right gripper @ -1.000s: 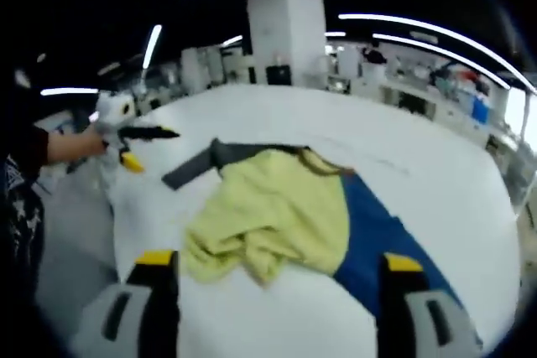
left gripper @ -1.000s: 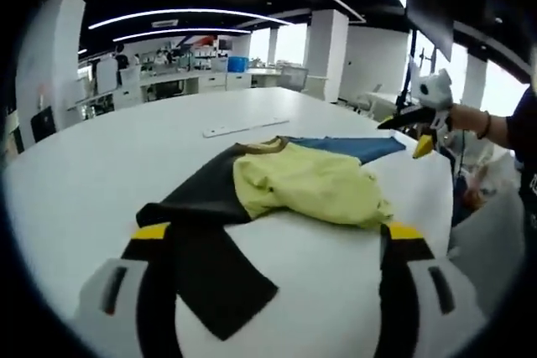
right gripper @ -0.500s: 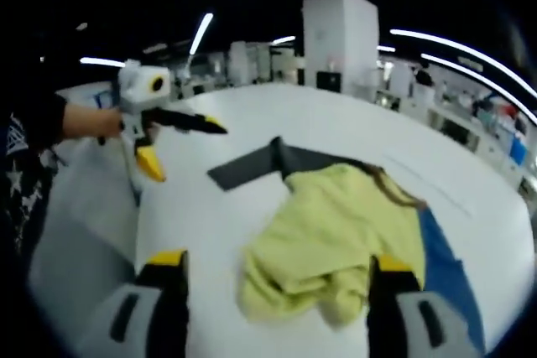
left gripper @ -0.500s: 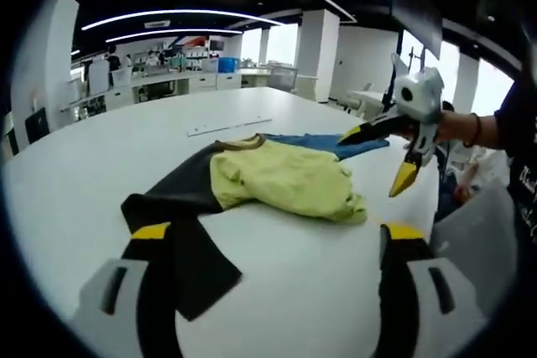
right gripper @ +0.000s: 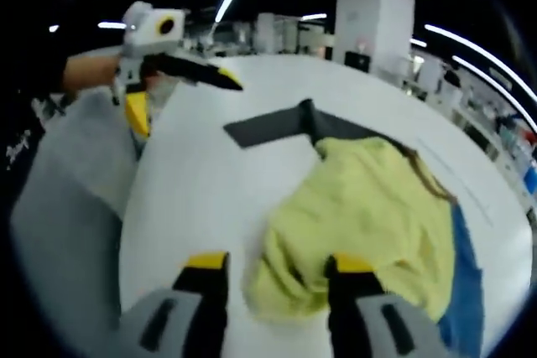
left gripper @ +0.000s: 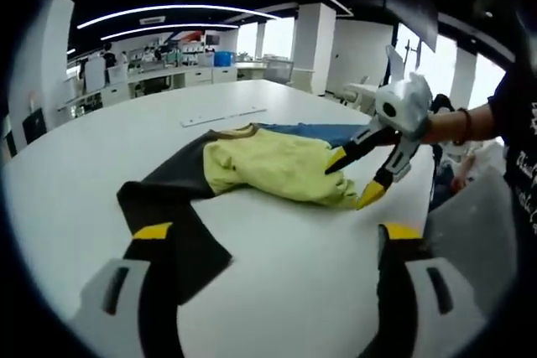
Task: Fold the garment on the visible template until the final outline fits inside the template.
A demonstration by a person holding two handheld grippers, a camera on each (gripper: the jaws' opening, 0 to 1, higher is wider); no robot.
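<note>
Since half a second ago the right gripper [left gripper: 354, 180] has come down to the near edge of the yellow garment [left gripper: 273, 169], jaws spread, one tip on the cloth and one just off it, nothing clamped. In the left gripper view, a dark template panel [left gripper: 172, 207] lies at 9 o'clock on the white table [left gripper: 285, 266], the garment centre, a blue panel [left gripper: 315, 132] at 1 o'clock. In the right gripper view the left gripper [right gripper: 180, 98] hovers at 10 o'clock, jaws wide apart, empty.

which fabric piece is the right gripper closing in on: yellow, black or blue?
The crumpled yellow garment: the right gripper straddles its near edge, with open jaws.
</note>
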